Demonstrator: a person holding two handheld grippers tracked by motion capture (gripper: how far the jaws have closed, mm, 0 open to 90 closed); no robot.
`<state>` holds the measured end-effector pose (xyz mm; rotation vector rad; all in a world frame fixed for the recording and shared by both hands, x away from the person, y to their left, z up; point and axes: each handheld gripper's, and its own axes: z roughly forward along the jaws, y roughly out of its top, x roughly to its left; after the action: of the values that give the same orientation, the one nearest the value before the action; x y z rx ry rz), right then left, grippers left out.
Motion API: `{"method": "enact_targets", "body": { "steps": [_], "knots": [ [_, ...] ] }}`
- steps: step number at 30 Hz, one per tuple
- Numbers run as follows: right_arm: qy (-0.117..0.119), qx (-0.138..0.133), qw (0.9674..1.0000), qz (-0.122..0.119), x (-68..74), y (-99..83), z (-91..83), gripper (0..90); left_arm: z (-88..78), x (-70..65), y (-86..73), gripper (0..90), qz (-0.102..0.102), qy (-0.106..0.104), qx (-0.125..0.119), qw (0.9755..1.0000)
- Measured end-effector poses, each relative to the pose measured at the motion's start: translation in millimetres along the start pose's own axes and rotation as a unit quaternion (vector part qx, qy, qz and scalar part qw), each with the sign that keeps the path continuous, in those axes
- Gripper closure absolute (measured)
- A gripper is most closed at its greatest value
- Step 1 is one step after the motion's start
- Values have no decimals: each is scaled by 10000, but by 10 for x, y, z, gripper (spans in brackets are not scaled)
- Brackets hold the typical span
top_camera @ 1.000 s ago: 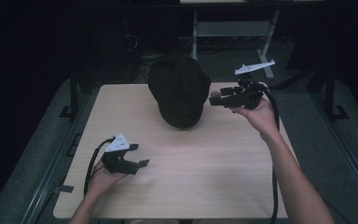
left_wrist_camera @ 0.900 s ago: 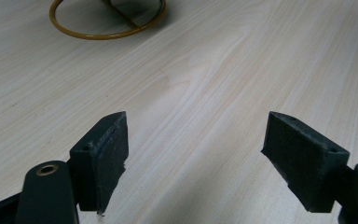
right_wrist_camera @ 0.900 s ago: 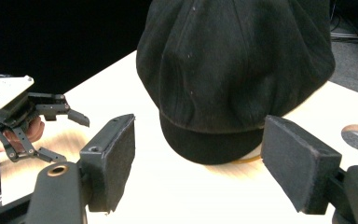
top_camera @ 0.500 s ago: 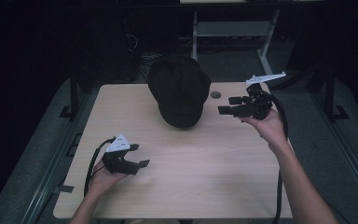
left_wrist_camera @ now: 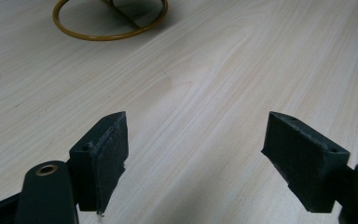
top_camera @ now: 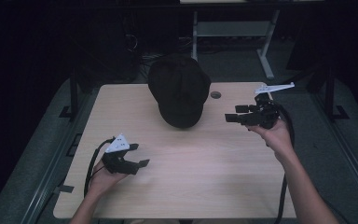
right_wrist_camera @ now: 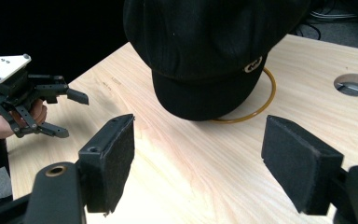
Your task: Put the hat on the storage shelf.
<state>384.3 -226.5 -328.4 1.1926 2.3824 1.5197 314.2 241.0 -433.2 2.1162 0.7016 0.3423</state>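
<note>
The cap is sitting at the far middle of the table, black, soft and rounded w/ a short stiff brim facing the person. Right gripper view is showing a small metal badge on the band above the brim, and a thin gold ring poking out from under the cap; most of that ring is lying hidden beneath it. In the high view the cap is reading as one dark lump, no badge or ring to make out.

Right gripper is hovering just right of the cap, jaws standing wide apart w/ nothing btwn them, pointing toward it. Left gripper is resting near the table's front left, well apart from the cap, jaws also spread and empty. Left gripper view is catching part of the ring at its top edge, cut off by the frame. A round hole in the table is lying just right of the cap.
</note>
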Motion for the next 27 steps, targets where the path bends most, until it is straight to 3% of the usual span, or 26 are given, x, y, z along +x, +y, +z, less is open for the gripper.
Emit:
{"method": "enact_targets", "body": {
  "steps": [27],
  "knots": [
    [-134, 45, 9990, 419, -183, -546, -191, 250, 8, -11, -9, 214, -21, -11, 21, 10000]
  ]
}}
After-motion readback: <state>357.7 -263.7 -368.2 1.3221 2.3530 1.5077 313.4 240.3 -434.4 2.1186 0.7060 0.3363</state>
